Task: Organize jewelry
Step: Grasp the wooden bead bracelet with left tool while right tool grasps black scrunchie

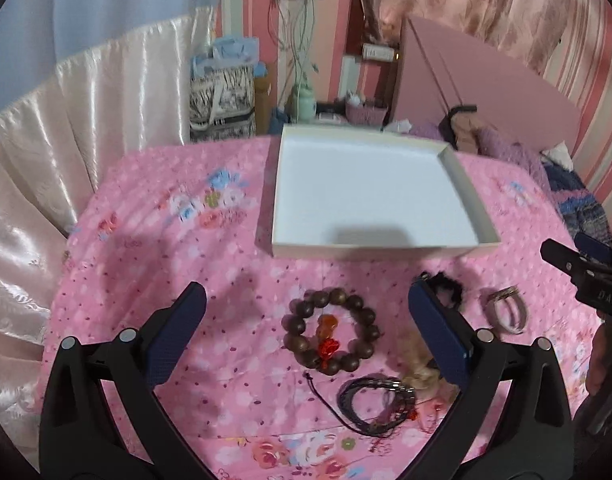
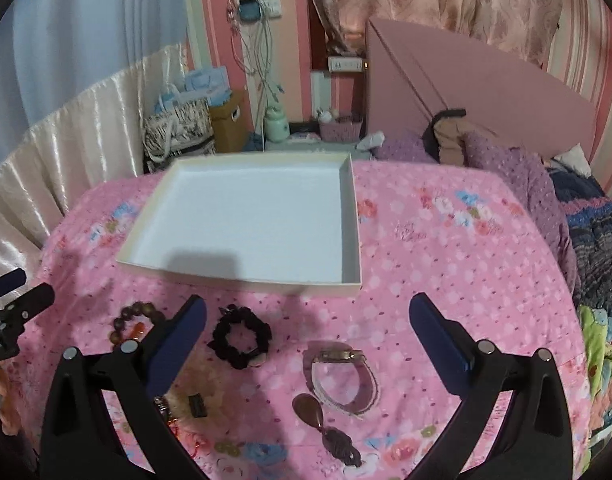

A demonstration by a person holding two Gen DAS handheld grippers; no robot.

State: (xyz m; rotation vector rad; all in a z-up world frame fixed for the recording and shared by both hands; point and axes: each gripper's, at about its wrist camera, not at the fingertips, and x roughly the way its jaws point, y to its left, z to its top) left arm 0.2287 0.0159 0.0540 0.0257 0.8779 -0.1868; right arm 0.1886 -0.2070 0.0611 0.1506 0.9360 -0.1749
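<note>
Beside the box (image 2: 241, 216), watch (image 2: 340, 378) lies sideways.

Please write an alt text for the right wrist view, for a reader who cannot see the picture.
The open right gripper hovers over a pink floral cloth, its dark fingers spread above a wristwatch and a black scrunchie. An empty white box lies beyond them, and a brown bead bracelet lies at the left.

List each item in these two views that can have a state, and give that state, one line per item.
White box: open, empty.
Wooden bead bracelet: on the bedspread, outside the box.
Black scrunchie: on the bedspread, ungripped.
Watch: strap looped, lying flat.
Left gripper: open.
Right gripper: open.
</note>
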